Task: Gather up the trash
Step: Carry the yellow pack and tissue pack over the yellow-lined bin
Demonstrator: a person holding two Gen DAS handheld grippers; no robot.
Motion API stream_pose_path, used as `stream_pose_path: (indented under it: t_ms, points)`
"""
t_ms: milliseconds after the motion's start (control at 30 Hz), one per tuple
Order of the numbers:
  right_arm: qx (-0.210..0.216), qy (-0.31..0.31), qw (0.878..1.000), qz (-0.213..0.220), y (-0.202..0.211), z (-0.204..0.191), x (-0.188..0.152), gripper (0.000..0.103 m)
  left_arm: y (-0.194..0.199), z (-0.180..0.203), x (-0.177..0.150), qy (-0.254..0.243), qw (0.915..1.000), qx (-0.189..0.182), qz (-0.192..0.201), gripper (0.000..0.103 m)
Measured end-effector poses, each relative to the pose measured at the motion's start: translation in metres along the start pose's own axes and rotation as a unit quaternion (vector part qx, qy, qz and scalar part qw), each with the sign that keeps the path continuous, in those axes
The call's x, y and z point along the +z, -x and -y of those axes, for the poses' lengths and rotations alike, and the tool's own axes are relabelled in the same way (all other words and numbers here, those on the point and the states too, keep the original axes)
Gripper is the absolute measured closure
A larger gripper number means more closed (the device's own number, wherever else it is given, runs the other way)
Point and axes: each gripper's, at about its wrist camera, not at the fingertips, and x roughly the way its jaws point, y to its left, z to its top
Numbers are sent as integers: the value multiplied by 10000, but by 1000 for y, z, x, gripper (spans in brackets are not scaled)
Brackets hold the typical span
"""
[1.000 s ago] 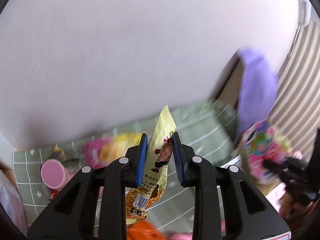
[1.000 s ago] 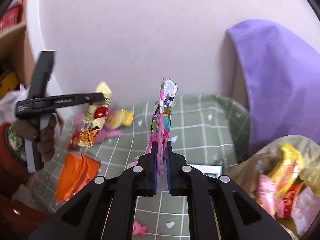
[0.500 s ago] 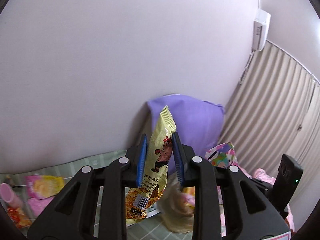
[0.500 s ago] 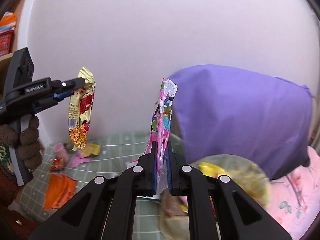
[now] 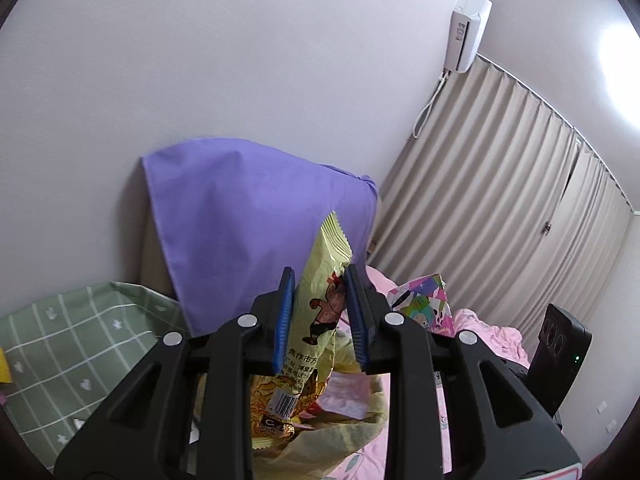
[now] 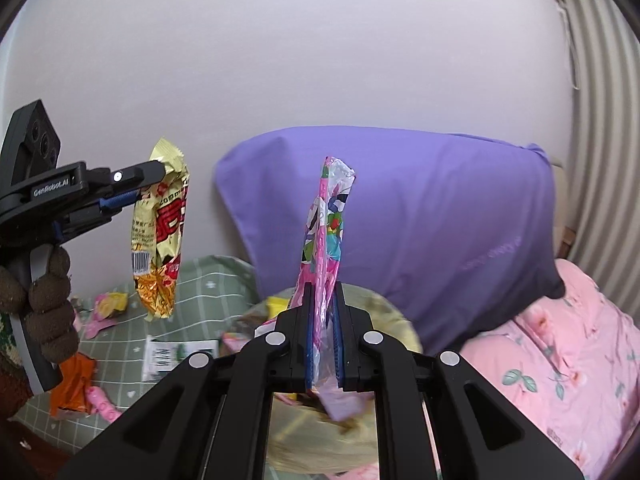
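purple pillow (image 6: pixel 420 216), open trash bag (image 6: pixel 384 320), curtain (image 5: pixel 500 184)

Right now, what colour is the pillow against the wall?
Purple pillow, plain; the right wrist view shows it best.

Ahead of your jaws you see a plain pale wall (image 5: pixel 260 60) that fills the upper part of both views. Directly beyond the jaws, a purple pillow (image 5: pixel 256 216) leans upright against this wall. Below and to the right of the jaws lies pink bedding with a flower pattern (image 6: pixel 568 344). To the left of the jaws and lower, a green cloth with a white grid (image 5: pixel 68 340) covers a flat surface. Far to the upper right, beige curtains (image 5: pixel 512 200) hang closed in long folds. Above them, a white air conditioner (image 5: pixel 470 30) is mounted on the wall, and its cable hangs down. A strong light spot (image 5: pixel 618 72) glows at the right edge.
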Motion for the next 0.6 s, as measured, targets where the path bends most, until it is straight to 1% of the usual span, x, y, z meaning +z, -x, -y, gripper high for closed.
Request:
stream_pose_path:
  t_ms: [133, 200, 267, 333, 367, 433, 467, 567, 600]
  points:
    - [-231, -30, 9997, 9, 2, 22, -2, 93, -30, 14, -6, 13, 9995, -304, -30, 79]
    - [-333, -28, 9994, -29, -1, 32, -4, 93, -47, 17, -8, 117, 9988, -476, -19, 79]
    - [-377, -34, 9993, -76, -2, 37, -7, 93, -64, 19, -12, 243, 9977, -635, 29, 79]
    - [-364, -31, 9992, -138, -7, 43, -10, 93, -77, 16, -16, 285, 9972, -681, 79, 79]
    - [-331, -30, 9993, -166, -10, 45, -11, 93, -85, 15, -21, 285, 9974, -657, 78, 79]
    - [-280, 0, 9992, -271, -18, 48, -14, 93, -107, 7, -36, 299, 9980, -539, -142, 79]
    - [-275, 23, 9991, -323, -24, 49, -15, 93, -118, 0, -46, 352, 9979, -426, -353, 79]
    - [-147, 41, 9984, -541, -42, 52, -21, 93, -134, -14, -62, 454, 9959, -135, -774, 79]
    - [-106, 46, 9980, -623, -49, 53, -22, 93, -138, -18, -68, 405, 9943, 69, -987, 80]
